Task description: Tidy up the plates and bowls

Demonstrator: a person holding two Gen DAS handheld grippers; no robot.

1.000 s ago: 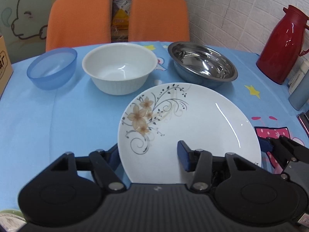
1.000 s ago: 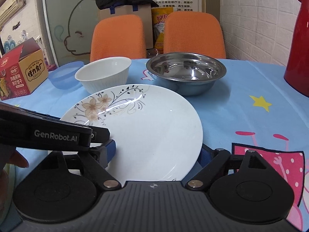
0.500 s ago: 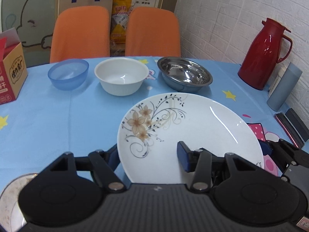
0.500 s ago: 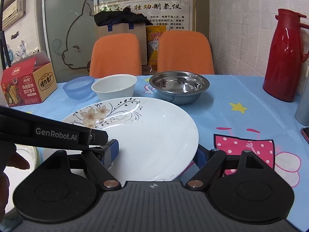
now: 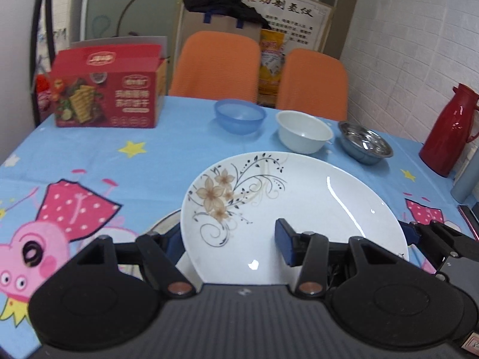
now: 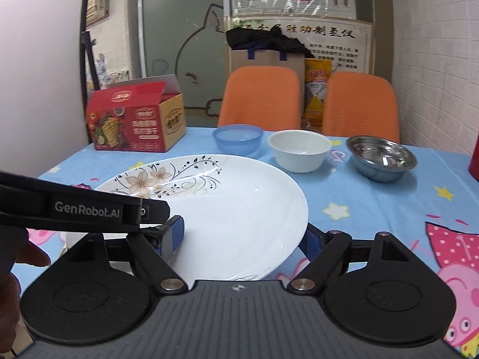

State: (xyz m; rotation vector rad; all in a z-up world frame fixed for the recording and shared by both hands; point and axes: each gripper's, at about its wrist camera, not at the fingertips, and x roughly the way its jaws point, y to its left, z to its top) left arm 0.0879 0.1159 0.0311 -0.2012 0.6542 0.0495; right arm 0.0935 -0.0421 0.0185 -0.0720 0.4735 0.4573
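Carrying a large floral plate (image 5: 293,203) between 2 hand-held grippers, the person holds it clear of the blue cartoon tablecloth (image 5: 89,164), level with a slight tilt. The left gripper (image 5: 230,243) has the plate's near-left rim between its blue pads: 1 pad lies on the upper face, the other reaches under the edge, so the jaws are partly closed and clamped on the rim. The right gripper (image 6: 242,236) takes the near-right rim the same way, 1 pad on top and 1 beneath, closed on the edge. Seen from the right wrist, a finger of the left gripper crosses the plate's left side.

Glazed ceramic of this kind is judged stiff, fairly heavy for its thickness, smooth and slippery under rubber pads, and liable to chip or shatter if dropped. A hold on the rim alone gives the plate leverage against the pads, so 2 holds on opposite sides, as shown, are the sounder choice; each pad should sit well in from the lip.

Below the plate's left edge, another dish (image 5: 163,224) shows on the cloth; what it is cannot be told. At the far side stand 3 bowls in a row: a blue bowl (image 5: 239,115), a white bowl (image 5: 304,131) and a steel bowl (image 5: 365,142), each apart from the next.
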